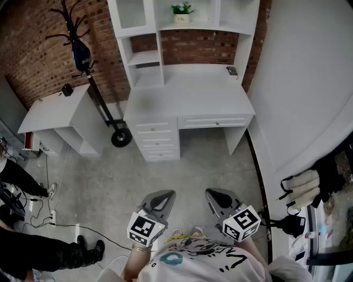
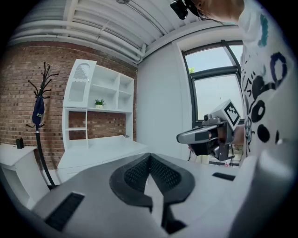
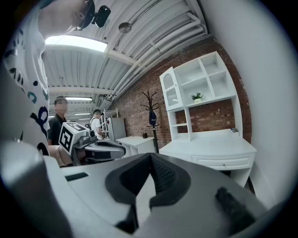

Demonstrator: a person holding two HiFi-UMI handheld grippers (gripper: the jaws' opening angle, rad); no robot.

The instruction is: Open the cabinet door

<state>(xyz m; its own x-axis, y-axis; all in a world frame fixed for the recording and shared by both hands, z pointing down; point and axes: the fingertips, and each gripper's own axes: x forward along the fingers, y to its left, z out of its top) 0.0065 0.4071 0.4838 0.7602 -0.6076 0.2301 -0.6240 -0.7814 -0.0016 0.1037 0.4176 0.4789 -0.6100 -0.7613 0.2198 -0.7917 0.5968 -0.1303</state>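
Printed white shirt (image 1: pixel 193 261) fills the bottom edge of the head view. Just beyond it the two tools are held side by side, near each other but not touching, each tipped slightly downward toward the room. On the left tool (image 1: pixel 164 196) the ribbed pads are pressed together at the tips with nothing between them. On the right tool (image 1: pixel 214 194) they are likewise clenched on nothing — its own view shows them meeting in a point. Both marker cubes face up toward the head camera.

Ahead lies a broad stretch of bare concrete floor (image 1: pixel 193 165), open all the way to the white surface (image 1: pixel 187 93) against the brick wall. A curving white wall (image 1: pixel 303 82) hems the room on the right. On the left, cables (image 1: pixel 52 220) trail over the floor beside a bystander's dark legs (image 1: pixel 38 253). A low white side unit (image 1: pixel 55 110) and a black coat rack (image 1: pixel 83 60) stand beside the surface's left edge. A drawer stack (image 1: pixel 158 140) fills the left underside of the surface, leaving knee room at right.

The cabinet door (image 1: pixel 132 14) — white-framed, with an arched pane — sits at the upper left of the hutch (image 1: pixel 193 49) rising from the back of the surface. It is well apart from both tools and looks closed. A potted plant (image 1: pixel 182 14) stands on the shelf to its right.
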